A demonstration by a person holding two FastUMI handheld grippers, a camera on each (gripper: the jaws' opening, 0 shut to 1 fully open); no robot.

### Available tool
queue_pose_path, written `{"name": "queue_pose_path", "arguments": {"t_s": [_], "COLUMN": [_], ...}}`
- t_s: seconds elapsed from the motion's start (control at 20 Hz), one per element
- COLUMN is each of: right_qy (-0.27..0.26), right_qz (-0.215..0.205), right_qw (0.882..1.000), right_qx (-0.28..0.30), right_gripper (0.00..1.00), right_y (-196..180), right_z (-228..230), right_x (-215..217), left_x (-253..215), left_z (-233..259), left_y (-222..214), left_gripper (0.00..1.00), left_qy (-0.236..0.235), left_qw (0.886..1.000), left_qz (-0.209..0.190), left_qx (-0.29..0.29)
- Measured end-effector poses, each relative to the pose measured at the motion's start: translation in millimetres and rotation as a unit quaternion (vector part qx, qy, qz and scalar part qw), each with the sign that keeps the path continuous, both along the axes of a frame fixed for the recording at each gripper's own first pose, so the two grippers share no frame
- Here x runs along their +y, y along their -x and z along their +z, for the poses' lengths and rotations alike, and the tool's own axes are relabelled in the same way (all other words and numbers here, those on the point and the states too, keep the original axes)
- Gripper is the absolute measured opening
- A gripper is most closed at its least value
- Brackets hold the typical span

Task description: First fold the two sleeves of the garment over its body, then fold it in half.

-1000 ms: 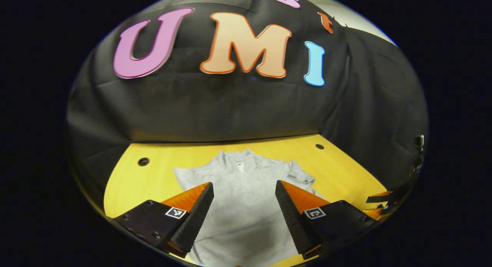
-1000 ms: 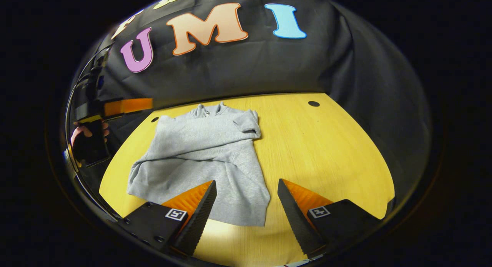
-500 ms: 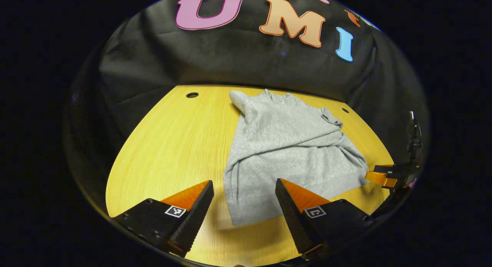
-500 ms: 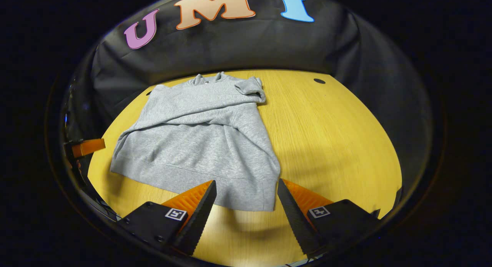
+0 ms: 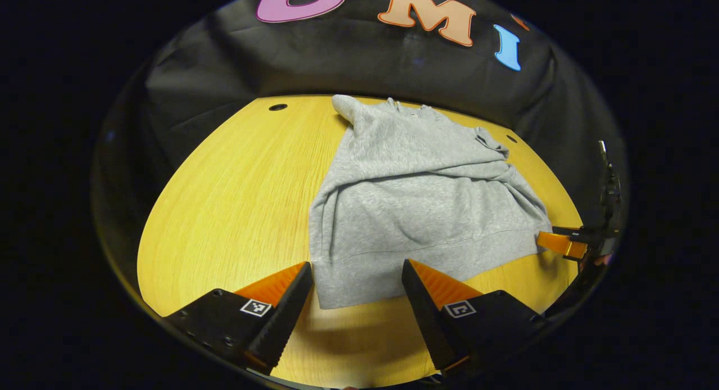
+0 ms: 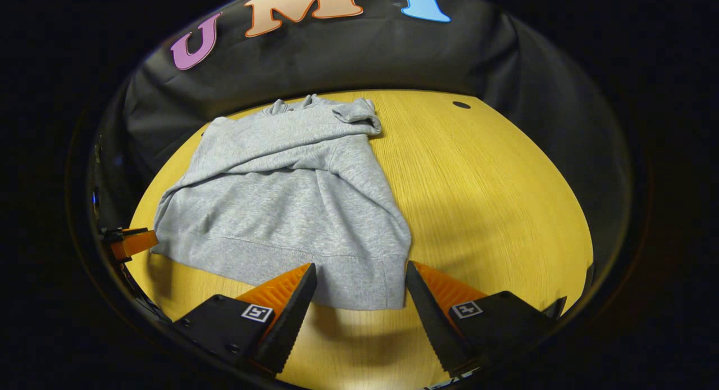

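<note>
Sweatshirt [image 5: 415, 204], grey, lies flat on the yellow wooden table [image 5: 236, 193] with both sleeves already folded across its body, collar toward the black cloth wall and hem toward the grippers. In the left gripper view, bare table spreads to the left, with a small dark hole [image 5: 277, 107] near its far edge. The left gripper [image 5: 356, 291] hangs just above the table with its jaws spread wide, and the near left corner of the hem sits in the gap between the two fingers; neither finger presses on the cloth. Farther right in the same view, the tip of the right gripper [image 5: 561, 244] sits at the hem's other corner, close to the fabric; whether it touches cannot be told.

In the right gripper view, the left gripper's tip [image 6: 132, 243] appears at the far left, just beside the hem corner. The sweatshirt [image 6: 286, 210] fills the left half of the table [image 6: 494, 199]. The right gripper [image 6: 359, 291] also stands wide apart, the near right hem corner lying between its fingers, ungripped. Bare wood and another hole [image 6: 461, 104] lie to the right.
</note>
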State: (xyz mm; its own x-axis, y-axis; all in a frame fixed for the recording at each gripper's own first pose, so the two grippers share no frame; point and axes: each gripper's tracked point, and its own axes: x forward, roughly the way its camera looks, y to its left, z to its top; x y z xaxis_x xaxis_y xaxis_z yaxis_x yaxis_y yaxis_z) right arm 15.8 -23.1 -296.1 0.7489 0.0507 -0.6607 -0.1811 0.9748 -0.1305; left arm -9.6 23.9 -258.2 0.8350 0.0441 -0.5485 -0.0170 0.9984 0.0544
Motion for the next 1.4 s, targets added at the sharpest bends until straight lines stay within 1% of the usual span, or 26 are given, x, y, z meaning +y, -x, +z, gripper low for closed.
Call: {"name": "queue_pose_path", "arguments": {"t_s": [0.05, 0.1, 0.15, 0.2, 0.25, 0.3, 0.35, 0.4, 0.45, 0.55, 0.6, 0.65, 0.7, 0.75, 0.8, 0.85, 0.9, 0.95, 1.0, 1.05, 1.1, 1.15, 1.25, 1.4], "right_qy": [0.000, 0.002, 0.001, 0.000, 0.001, 0.001, 0.001, 0.000, -0.003, -0.005, -0.009, -0.015, -0.020, -0.025, -0.029, -0.029, -0.029, -0.033, -0.037, -0.041, -0.045, -0.048, -0.052, -0.059], "right_qz": [0.004, 0.007, 0.008, 0.007, 0.006, 0.007, 0.006, 0.005, 0.004, 0.006, 0.009, 0.011, 0.014, 0.017, 0.019, 0.018, 0.020, 0.022, 0.022, 0.021, 0.018, 0.018, 0.020, 0.014], "right_qw": [1.000, 1.000, 1.000, 1.000, 1.000, 1.000, 1.000, 1.000, 1.000, 1.000, 1.000, 1.000, 1.000, 0.999, 0.999, 0.999, 0.999, 0.999, 0.999, 0.998, 0.998, 0.998, 0.998, 0.998], "right_qx": [-0.002, -0.002, -0.001, -0.001, 0.000, -0.001, -0.001, -0.001, 0.001, 0.002, 0.005, 0.010, 0.014, 0.020, 0.020, 0.023, 0.024, 0.028, 0.031, 0.036, 0.040, 0.041, 0.040, 0.032], "right_gripper": [0.96, 0.99, 0.95, 0.94, 0.98, 0.98, 0.96, 0.94, 0.91, 0.75, 0.72, 0.64, 0.57, 0.42, 0.33, 0.23, 0.17, 0.19, 0.13, 0.13, 0.13, 0.13, 0.06, 0.06], "right_y": [-1.3, -1.7, -1.1, -1.4, -1.2, -0.9, -0.4, -1.2, -0.5, 1.1, 1.7, 2.8, 2.6, 4.3, 4.0, 5.2, 5.0, 6.9, 7.5, 6.8, 6.7, 7.8, 7.2, 4.6], "right_z": [-1.7, -2.3, -1.7, -1.5, -2.1, -1.8, -1.2, -2.4, -3.1, -2.7, -2.8, -4.0, -4.9, -6.4, -6.4, -7.1, -7.0, -6.8, -6.7, -8.1, -7.9, -8.2, -6.4, 0.3], "right_x": [1.7, 2.5, 2.0, 1.9, 1.6, 2.1, 1.7, 2.4, 5.0, 7.7, 10.7, 14.2, 18.1, 21.3, 24.1, 24.3, 25.1, 26.5, 28.3, 28.0, 28.0, 28.1, 28.7, 29.2], "left_x": [-0.4, -0.8, -2.2, -1.7, -1.3, 0.5, 2.2, 3.6, 3.5, 2.8, 2.0, -0.9, -4.0, -6.4, -9.8, -13.2, -15.4, -18.6, -21.0, -21.6, -21.8, -22.1, -23.1, -23.6], "left_z": [-1.6, -4.0, -6.1, -7.6, -9.6, -11.9, -12.7, -13.4, -13.3, -13.7, -14.2, -14.7, -13.7, -14.8, -14.8, -15.3, -15.2, -15.3, -14.7, -15.2, -15.7, -15.2, -13.0, -11.6], "left_y": [-1.3, -1.8, -1.9, -1.4, -0.5, -0.7, -1.2, -1.5, -1.8, -2.9, -3.3, -3.0, -4.2, -5.4, -6.7, -7.6, -8.7, -9.8, -10.4, -11.7, -12.0, -12.9, -13.1, -16.2], "left_gripper": [0.95, 0.95, 0.95, 0.96, 0.96, 0.96, 1.00, 0.96, 0.96, 0.96, 0.94, 0.92, 0.84, 0.77, 0.64, 0.60, 0.46, 0.36, 0.22, 0.16, 0.07, 0.05, 0.02, 0.00], "left_qy": [-0.003, -0.007, -0.008, -0.010, -0.012, -0.016, -0.021, -0.025, -0.027, -0.024, -0.027, -0.025, -0.023, -0.021, -0.019, -0.014, -0.006, 0.003, 0.013, 0.015, 0.013, 0.009, 0.011, 0.038], "left_qw": [1.000, 1.000, 1.000, 1.000, 1.000, 1.000, 1.000, 0.999, 0.999, 0.999, 0.999, 1.000, 1.000, 1.000, 1.000, 1.000, 1.000, 1.000, 1.000, 1.000, 1.000, 1.000, 1.000, 0.999], "left_qz": [0.002, 0.004, 0.004, 0.005, 0.007, 0.010, 0.011, 0.011, 0.010, 0.013, 0.011, 0.008, 0.006, 0.001, -0.007, -0.011, -0.014, -0.014, -0.011, -0.007, -0.007, -0.008, -0.007, 0.009], "left_qx": [0.003, 0.005, 0.007, 0.010, 0.014, 0.017, 0.017, 0.017, 0.016, 0.016, 0.016, 0.015, 0.012, 0.013, 0.013, 0.013, 0.013, 0.013, 0.012, 0.013, 0.016, 0.018, 0.024, 0.032]}}
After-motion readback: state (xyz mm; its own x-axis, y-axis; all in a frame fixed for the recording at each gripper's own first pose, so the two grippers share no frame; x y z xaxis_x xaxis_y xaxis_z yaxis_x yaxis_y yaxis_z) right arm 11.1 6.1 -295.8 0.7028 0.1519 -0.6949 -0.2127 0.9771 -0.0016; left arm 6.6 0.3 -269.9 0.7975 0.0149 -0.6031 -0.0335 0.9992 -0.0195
